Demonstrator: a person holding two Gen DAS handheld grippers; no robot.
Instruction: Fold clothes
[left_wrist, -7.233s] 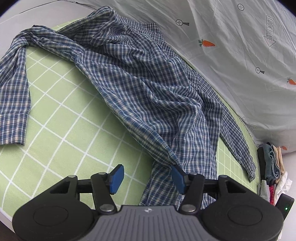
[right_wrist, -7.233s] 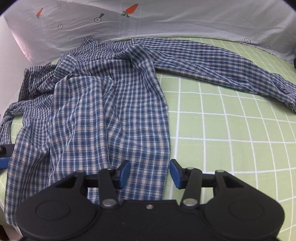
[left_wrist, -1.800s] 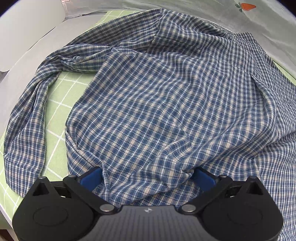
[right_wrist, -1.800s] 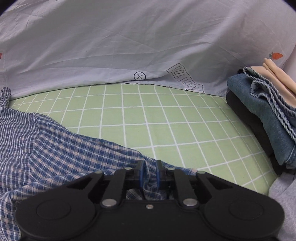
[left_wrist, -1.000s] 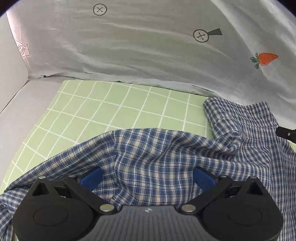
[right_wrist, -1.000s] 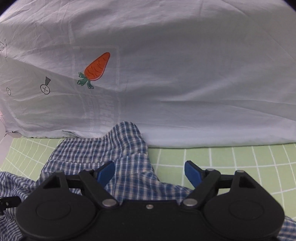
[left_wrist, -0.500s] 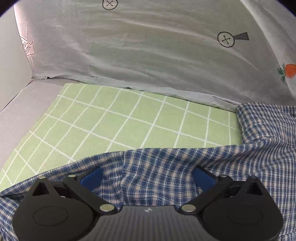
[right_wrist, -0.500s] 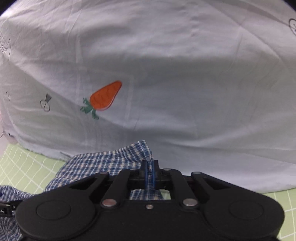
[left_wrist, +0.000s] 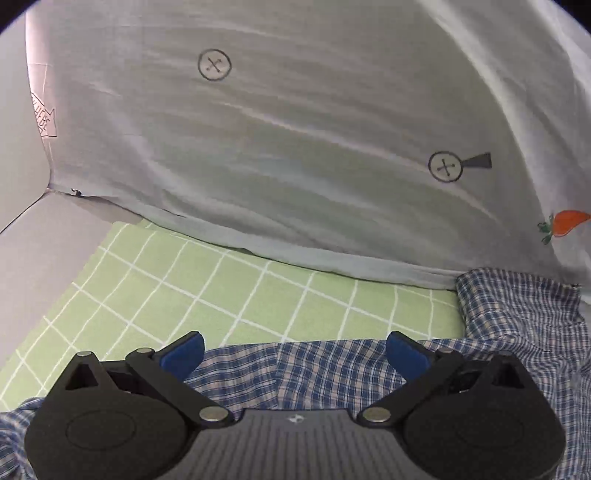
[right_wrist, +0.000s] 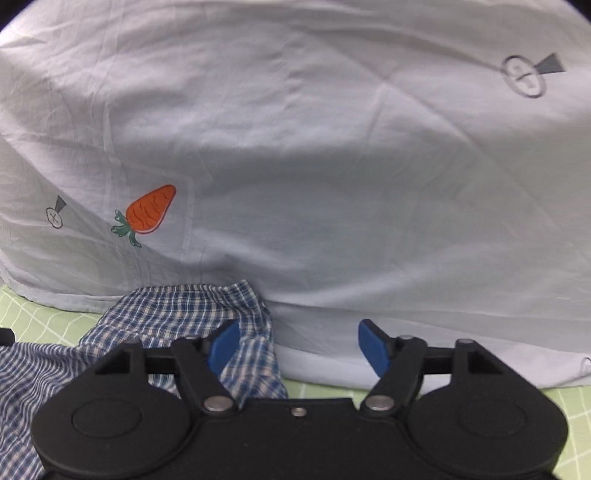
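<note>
A blue-and-white checked cotton shirt is being laid out along the far edge of the green mat with a white grid, close against the pale grey hanging sheet printed with carrots. The left gripper is being held wide open over the shirt's edge, with cloth lying between the blue pads but nothing being pinched. The right gripper is likewise being held well open; a bunched fold of the shirt is touching its left pad, yet nothing is being gripped. Judged from this, the garment is only being spread toward the mat's back edge. No finished fold is being shown, so smoothing and the folding itself are still being awaited.
</note>
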